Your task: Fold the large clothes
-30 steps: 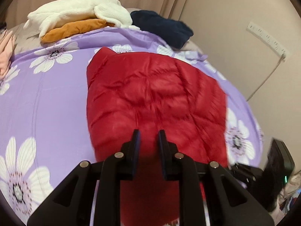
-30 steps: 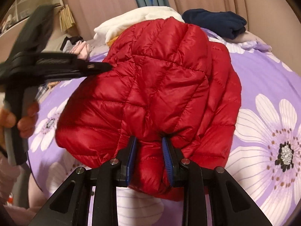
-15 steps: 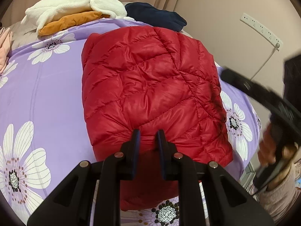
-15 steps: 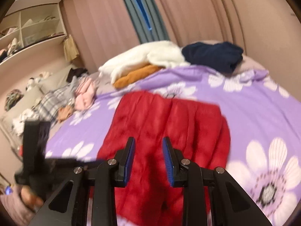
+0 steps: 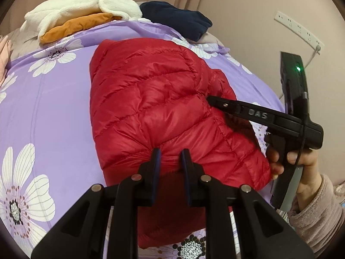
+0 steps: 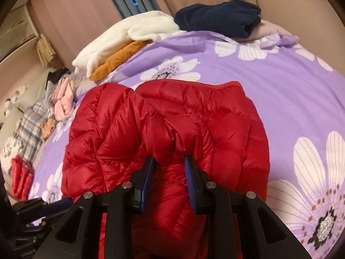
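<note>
A red quilted puffer jacket (image 5: 151,108) lies folded on the purple flowered bedspread (image 5: 43,112); it also shows in the right wrist view (image 6: 163,129). My left gripper (image 5: 170,157) is shut on the jacket's near edge. My right gripper (image 6: 169,164) grips a bunched fold of the jacket between its blue pads; in the left wrist view its tip (image 5: 210,100) presses into the jacket's right side.
A white fleece (image 5: 79,6) on an orange garment (image 5: 73,27) and a navy garment (image 5: 179,20) lie at the bed's far end. Pink and plaid clothes (image 6: 62,101) lie left. A wall with a power strip (image 5: 298,30) is right.
The right gripper let go of the jacket, swung away, then came back and closed on a fold at its right side. The left gripper has kept its hold.
</note>
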